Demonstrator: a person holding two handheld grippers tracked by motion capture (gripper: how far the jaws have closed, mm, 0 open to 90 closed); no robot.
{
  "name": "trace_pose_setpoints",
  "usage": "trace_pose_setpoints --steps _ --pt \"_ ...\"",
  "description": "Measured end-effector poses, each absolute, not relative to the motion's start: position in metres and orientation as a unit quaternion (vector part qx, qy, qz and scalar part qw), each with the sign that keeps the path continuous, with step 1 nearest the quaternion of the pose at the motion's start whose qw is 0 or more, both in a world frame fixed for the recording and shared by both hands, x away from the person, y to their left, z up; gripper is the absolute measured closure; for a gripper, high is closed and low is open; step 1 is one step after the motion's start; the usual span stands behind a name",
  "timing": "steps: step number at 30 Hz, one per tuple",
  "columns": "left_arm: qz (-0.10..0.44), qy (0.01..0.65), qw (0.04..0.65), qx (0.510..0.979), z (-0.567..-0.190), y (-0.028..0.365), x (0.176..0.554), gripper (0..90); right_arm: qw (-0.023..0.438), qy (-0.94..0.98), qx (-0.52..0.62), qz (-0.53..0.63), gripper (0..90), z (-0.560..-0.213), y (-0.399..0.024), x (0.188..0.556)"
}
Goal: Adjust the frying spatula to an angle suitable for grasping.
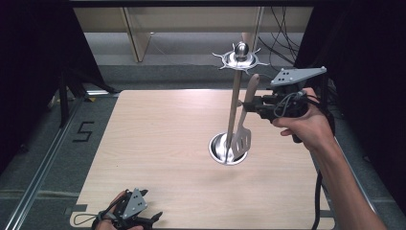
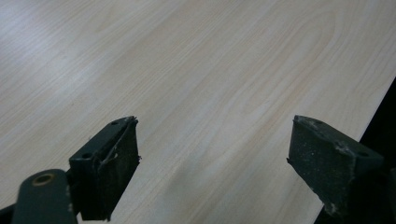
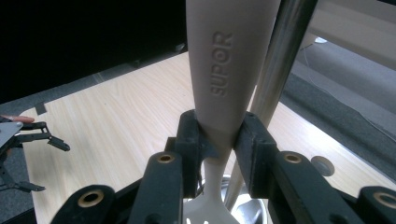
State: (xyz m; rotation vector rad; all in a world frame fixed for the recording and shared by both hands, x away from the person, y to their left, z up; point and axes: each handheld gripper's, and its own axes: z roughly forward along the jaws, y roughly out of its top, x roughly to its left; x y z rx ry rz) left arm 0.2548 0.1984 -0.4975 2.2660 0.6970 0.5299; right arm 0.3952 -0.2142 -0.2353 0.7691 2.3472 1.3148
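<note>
Nearest, at 7 o'clock on the pale wood-grain laminate table (image 1: pixel 158 143), the left gripper (image 1: pixel 154 218) rests low by the near edge, its worn black rubber-faced jaws spread wide with nothing between them, only bare tabletop under them in the left gripper view. Mid-table, at about 3 o'clock from centre, sits the round shiny steel base (image 1: pixel 216 146) of the utensil stand, with a slim polished steel pole (image 1: pixel 234 103) going straight up. Just beside the pole, touching or nearly so, hangs the beige slotted plastic spatula (image 1: pixel 243 136), smooth matte handle with embossed lettering, blade down over the base at a slight tilt. The right gripper (image 1: pixel 246 103) is clenched on that handle's narrow neck, pads pressing both sides in the right gripper view, held level from 3 o'clock by the person's right hand (image 1: pixel 306 125). Farthest, at 12 o'clock, the stand's shiny star-shaped hook crown with ball knob (image 1: pixel 241 57) sits above the handle tip. Step in hand looks like hanging the spatula; handle end is just under the crown. Next move likely needs lifting a bit more and lining the handle end up with a hook prong before letting go.
</note>
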Motion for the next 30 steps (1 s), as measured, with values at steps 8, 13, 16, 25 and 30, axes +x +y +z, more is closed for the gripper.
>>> trace_pose_setpoints --steps 8,13,16,25,30 --pt "0.204 0.267 0.350 0.875 -0.497 0.198 0.255 15.4 0.164 0.832 0.287 0.445 72.8 -0.230 -0.206 0.395" --pt "0.206 0.267 0.349 0.875 -0.498 0.198 0.254 15.3 0.174 0.833 0.294 0.435 72.8 -0.228 -0.202 0.398" --pt "0.205 0.271 0.353 0.872 -0.498 0.197 0.254 15.3 0.173 0.835 0.296 0.430 72.7 -0.227 -0.197 0.398" --pt "0.204 0.270 0.353 0.873 -0.498 0.197 0.254 15.4 0.177 0.837 0.305 0.418 72.6 -0.226 -0.192 0.400" --pt "0.204 0.268 0.352 0.873 -0.498 0.197 0.254 15.3 0.181 0.838 0.305 0.416 72.6 -0.226 -0.192 0.401"
